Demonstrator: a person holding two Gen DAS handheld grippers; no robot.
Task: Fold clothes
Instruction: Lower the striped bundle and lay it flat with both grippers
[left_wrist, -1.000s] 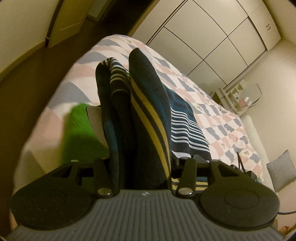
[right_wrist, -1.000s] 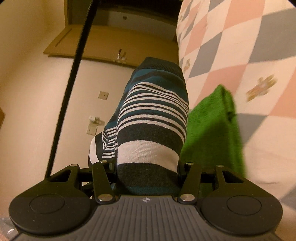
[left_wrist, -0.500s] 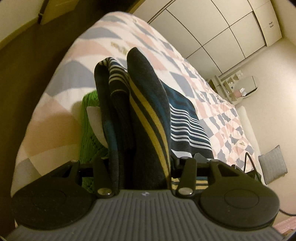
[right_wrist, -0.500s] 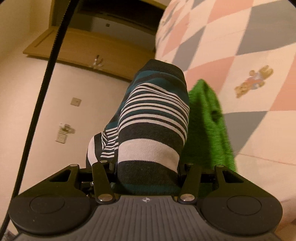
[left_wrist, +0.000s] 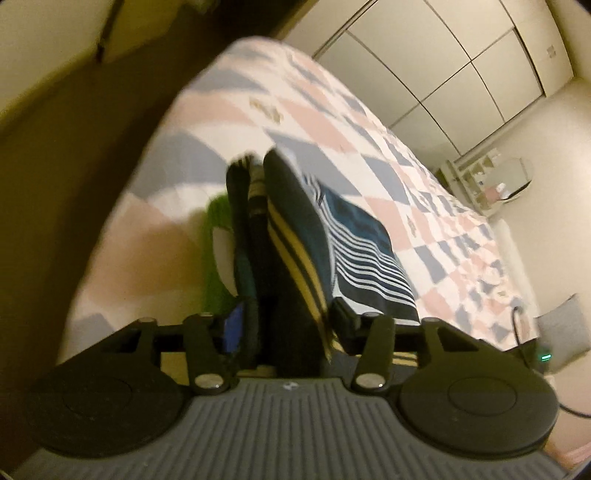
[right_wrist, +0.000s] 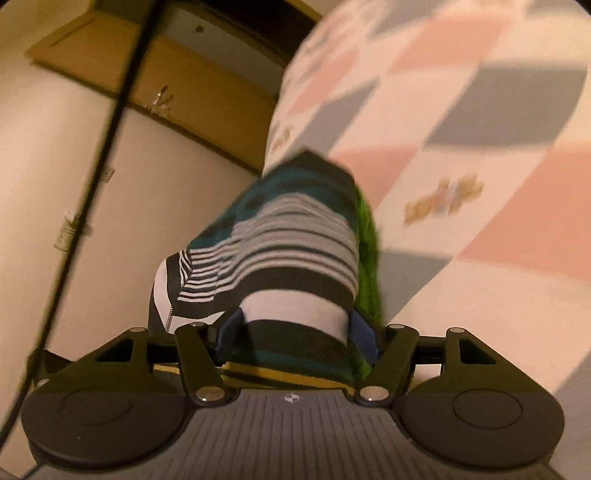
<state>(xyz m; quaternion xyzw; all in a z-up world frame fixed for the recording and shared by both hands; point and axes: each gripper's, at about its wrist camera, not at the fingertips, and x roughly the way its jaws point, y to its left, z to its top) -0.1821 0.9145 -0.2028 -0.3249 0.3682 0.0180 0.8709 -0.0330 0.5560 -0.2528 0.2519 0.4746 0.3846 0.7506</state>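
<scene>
A striped garment (left_wrist: 295, 236), dark with teal, yellow and white bands, lies bunched between the fingers of my left gripper (left_wrist: 288, 325), which is shut on it. Its white-striped part (left_wrist: 369, 258) spreads onto the bed to the right. In the right wrist view the same striped garment (right_wrist: 295, 258) rises between the blue pads (right_wrist: 364, 332) of my right gripper (right_wrist: 295, 332), which is also shut on it. A green cloth (left_wrist: 216, 236) lies on the bed under the garment, and only its edge (right_wrist: 367, 258) shows in the right wrist view.
The bed has a quilt (left_wrist: 332, 122) of pink, grey and white checks. The bed's edge and dark floor (left_wrist: 74, 147) lie to the left. White wardrobe doors (left_wrist: 443, 66) stand behind. A black cable (right_wrist: 99, 155) hangs at the right gripper's left, before a wooden cabinet (right_wrist: 184, 74).
Both grippers have moved with the striped garment, and the views are blurred. The bed has slid left in the right view. The green cloth is now mostly hidden behind the garment.
</scene>
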